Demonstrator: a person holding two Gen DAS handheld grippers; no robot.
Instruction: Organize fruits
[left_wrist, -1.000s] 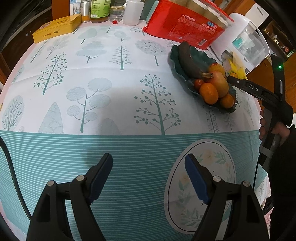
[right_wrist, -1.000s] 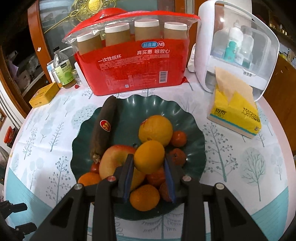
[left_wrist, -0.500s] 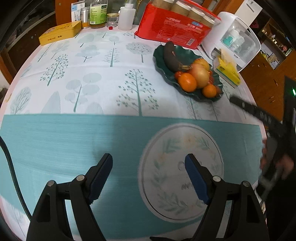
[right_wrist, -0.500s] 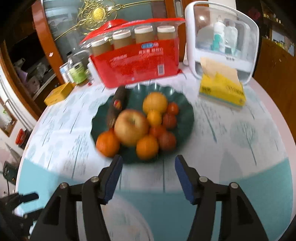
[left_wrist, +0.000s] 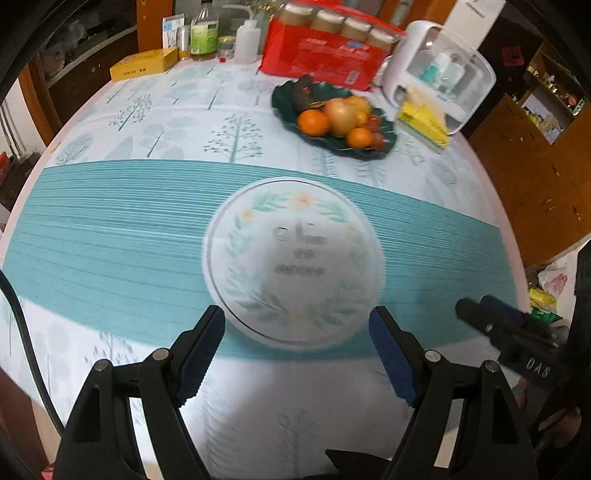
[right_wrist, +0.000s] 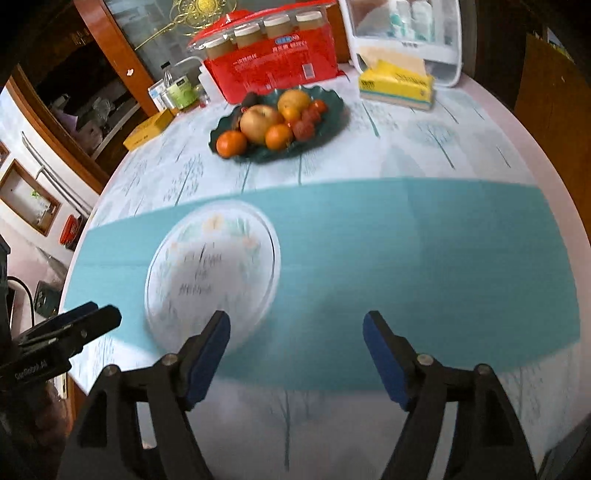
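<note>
Both tongs wide and empty near the table edge, fruit piled in the dish at the far side

Left gripper (left_wrist: 297, 354) and right gripper (right_wrist: 296, 356) hold nothing, jaws spread wide over the teal band of the cloth (right_wrist: 424, 258). The green dish (right_wrist: 332, 110) sits at 12 o'clock from the right gripper and 1 o'clock from the left, holding an apple (right_wrist: 260, 122), oranges (right_wrist: 231, 143) and small red fruits (right_wrist: 303, 129); red pack (right_wrist: 273, 70) just behind it, tissue box (right_wrist: 397, 86) at its 2 o'clock
</note>
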